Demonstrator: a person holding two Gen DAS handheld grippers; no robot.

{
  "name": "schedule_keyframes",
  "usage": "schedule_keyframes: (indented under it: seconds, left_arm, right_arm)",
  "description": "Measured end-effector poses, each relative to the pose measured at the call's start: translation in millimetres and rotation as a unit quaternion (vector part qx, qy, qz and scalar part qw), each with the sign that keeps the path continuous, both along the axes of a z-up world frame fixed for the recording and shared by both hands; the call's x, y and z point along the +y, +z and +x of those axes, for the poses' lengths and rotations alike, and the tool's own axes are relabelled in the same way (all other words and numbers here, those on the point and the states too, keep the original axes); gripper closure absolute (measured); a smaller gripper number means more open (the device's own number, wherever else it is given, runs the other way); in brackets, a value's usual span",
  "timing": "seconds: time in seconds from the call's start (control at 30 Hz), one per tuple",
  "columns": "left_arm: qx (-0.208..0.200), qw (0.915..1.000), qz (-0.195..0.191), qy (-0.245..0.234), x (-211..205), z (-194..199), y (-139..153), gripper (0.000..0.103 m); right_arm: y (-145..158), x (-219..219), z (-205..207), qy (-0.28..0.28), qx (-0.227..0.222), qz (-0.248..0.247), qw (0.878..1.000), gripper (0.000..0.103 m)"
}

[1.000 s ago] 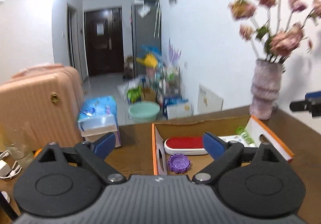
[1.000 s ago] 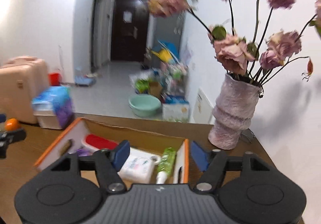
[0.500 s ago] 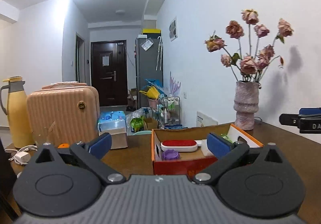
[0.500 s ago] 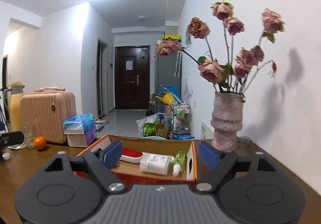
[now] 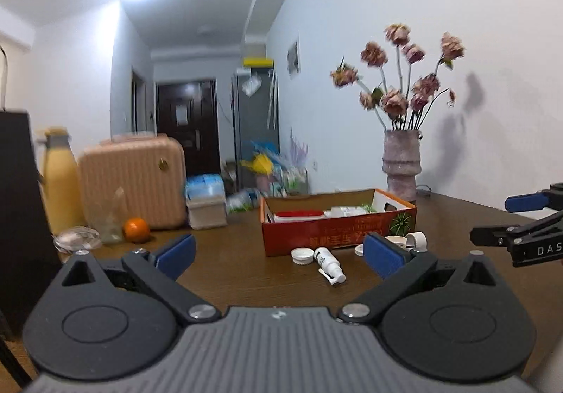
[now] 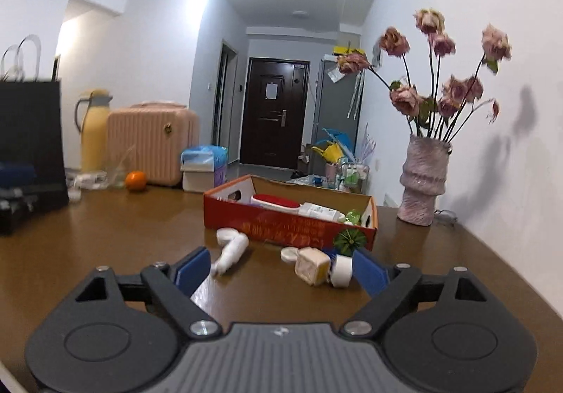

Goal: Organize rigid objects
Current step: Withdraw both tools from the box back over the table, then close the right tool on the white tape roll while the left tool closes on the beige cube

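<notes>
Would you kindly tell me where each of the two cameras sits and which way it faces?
Left wrist: behind the open left tongs, low over the table, facing the red box and the spray bottle; the right tongs show at the right edge.
Right wrist: behind the open right tongs, facing the red box, with the spray bottle and a cream bottle lying before it.
Shared: box, spray bottle, flower vase, orange, suitcase.

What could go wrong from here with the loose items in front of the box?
The spray bottle lies on its side and could roll when nudged. The small carton and caps sit against the box, so an open right tool may snag two things at once.
</notes>
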State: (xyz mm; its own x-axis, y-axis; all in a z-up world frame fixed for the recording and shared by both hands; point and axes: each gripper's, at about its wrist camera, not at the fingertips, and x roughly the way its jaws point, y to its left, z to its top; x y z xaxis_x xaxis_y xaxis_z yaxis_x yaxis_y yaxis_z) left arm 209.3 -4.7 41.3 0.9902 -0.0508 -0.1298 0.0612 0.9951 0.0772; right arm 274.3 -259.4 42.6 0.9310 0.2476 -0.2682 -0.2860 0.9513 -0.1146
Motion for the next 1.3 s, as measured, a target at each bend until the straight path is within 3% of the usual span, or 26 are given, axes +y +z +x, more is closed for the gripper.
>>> schedule_keyframes:
  seconds: [0.13, 0.27, 0.6, 0.83, 1.07, 1.17, 1.3]
  left_arm:
    - [0.004, 0.9998, 0.007, -0.021, -5.2, -29.3, -7.2, 0.0]
    - [0.016, 0.9989, 0.03, -0.033, -14.0, -34.5, -17.8, 0.0]
    - [0.078, 0.9954, 0.013, -0.054, -22.4, 19.7, -29.2, 0.0]
    - [0.128, 0.9889, -0.011, -0.075, -43.2, 90.5, -28.6, 0.005]
    - [0.121, 0.9857, -0.035, -0.113, -78.1, 164.8, -12.7, 0.005]
    - [0.141, 0.983, -0.012, -0.117, -97.3, 200.5, -18.6, 0.005]
    - [0.153, 0.9776, 0.019, -0.144, -118.3, 234.5, -29.2, 0.005]
  right_arm:
    - [-16.2, 1.2, -34.0, -0.021, -0.011, -0.001, 1.0, 0.015]
    - [-30.0, 4.0, -56.6, -0.023, -0.006, 0.006, 1.0, 0.015]
    - [-37.3, -6.3, -46.8, -0.074, 0.004, 0.016, 0.997, 0.015]
    - [-49.4, -26.8, 20.9, -0.1, 0.054, 0.044, 0.992, 0.017]
    - [-43.7, -48.6, 117.0, -0.09, 0.068, 0.075, 0.991, 0.017]
    - [-45.7, -55.2, 164.0, -0.082, 0.099, 0.092, 0.987, 0.023]
    - [-55.8, -69.8, 219.5, -0.074, 0.175, 0.163, 0.968, 0.031]
